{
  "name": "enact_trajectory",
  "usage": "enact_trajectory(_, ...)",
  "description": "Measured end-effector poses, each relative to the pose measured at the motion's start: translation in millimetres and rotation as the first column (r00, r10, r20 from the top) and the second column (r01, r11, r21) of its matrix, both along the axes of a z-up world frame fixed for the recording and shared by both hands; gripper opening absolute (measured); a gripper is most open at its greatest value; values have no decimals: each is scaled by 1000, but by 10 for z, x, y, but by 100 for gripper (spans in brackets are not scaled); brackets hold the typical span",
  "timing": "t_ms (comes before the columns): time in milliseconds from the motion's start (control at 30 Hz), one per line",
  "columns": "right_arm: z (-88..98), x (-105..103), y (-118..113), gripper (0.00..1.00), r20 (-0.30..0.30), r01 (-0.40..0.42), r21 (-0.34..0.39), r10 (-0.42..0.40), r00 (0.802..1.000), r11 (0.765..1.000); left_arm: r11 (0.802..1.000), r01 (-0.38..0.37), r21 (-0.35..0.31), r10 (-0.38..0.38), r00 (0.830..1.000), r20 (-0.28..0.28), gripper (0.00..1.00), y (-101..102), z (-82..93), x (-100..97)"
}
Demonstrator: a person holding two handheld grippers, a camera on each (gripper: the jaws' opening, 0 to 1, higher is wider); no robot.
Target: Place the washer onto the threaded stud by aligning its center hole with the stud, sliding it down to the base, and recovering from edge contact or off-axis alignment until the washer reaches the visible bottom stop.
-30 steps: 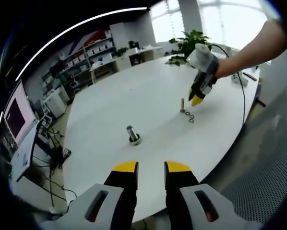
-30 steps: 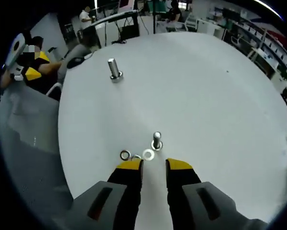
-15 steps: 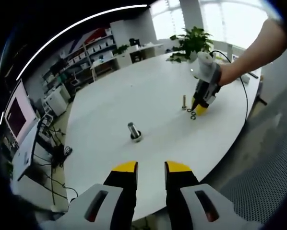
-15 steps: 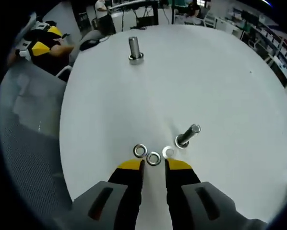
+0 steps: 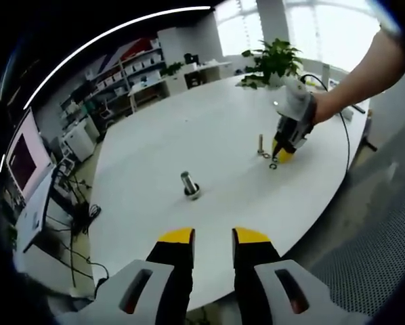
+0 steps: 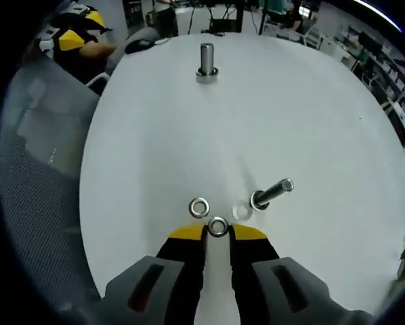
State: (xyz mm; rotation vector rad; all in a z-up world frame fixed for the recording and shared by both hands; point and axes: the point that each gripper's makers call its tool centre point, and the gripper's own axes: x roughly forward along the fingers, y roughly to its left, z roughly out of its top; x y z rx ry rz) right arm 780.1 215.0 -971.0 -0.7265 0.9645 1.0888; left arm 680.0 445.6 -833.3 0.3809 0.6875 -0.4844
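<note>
Right jaws at a washer beside the stud

Right gripper [image 6: 217,233]: yellow tips set narrow, one on either side of a washer [image 6: 218,226] lying on the white table [image 6: 311,108]; whether they grip it, cannot tell. Second washer [image 6: 199,207] just beside. Threaded stud [image 6: 271,193] near, a pale washer [image 6: 242,212] at its base. Larger stud [image 6: 206,60] well apart. Left gripper [image 5: 212,237]: jaws slightly parted, holding nothing, near the table edge.

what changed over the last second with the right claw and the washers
The right claw came down to the table by the small stud and closed in on one washer, which now sits between its yellow tips; whether it is gripped yet is unclear. The second washer, the large stud and the left claw, open over the near table edge, stayed as they were.
</note>
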Motion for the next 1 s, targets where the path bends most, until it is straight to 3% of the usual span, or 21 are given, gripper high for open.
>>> enact_trajectory(167, -3, -6, -71, 16, -32, 28, 10, -28, 999, 1000, 1000, 1, -2, -1, 1000, -1, 20, -3, 1, 3)
enact_trajectory(267, -7, 3, -61, 16, -63, 53, -20, -54, 997, 998, 1000, 1, -2, -1, 1000, -7, 20, -2, -11, -2)
enact_trajectory(400, -16, -18, -61, 17, -66, -54, -164, 43, 997, 985, 1000, 1, 2, -1, 1000, -6, 19, -3, -13, 0)
enact_trajectory(700, -35, 7, -19, 16, -98, -68, -216, 48, 994, 974, 1000, -1, 5, 1, 1000, -8, 19, 3, -15, -7)
enact_trajectory(867, -38, 13, 7, 15, -93, -122, -319, 97, 991, 940, 1000, 1, 8, -1, 1000, -8, 19, 1, -17, -2)
enact_trajectory(1000, -45, -7, -2, 15, -120, -107, -395, 64, 991, 912, 1000, 1, 9, 0, 1000, -8, 19, 4, -19, -1)
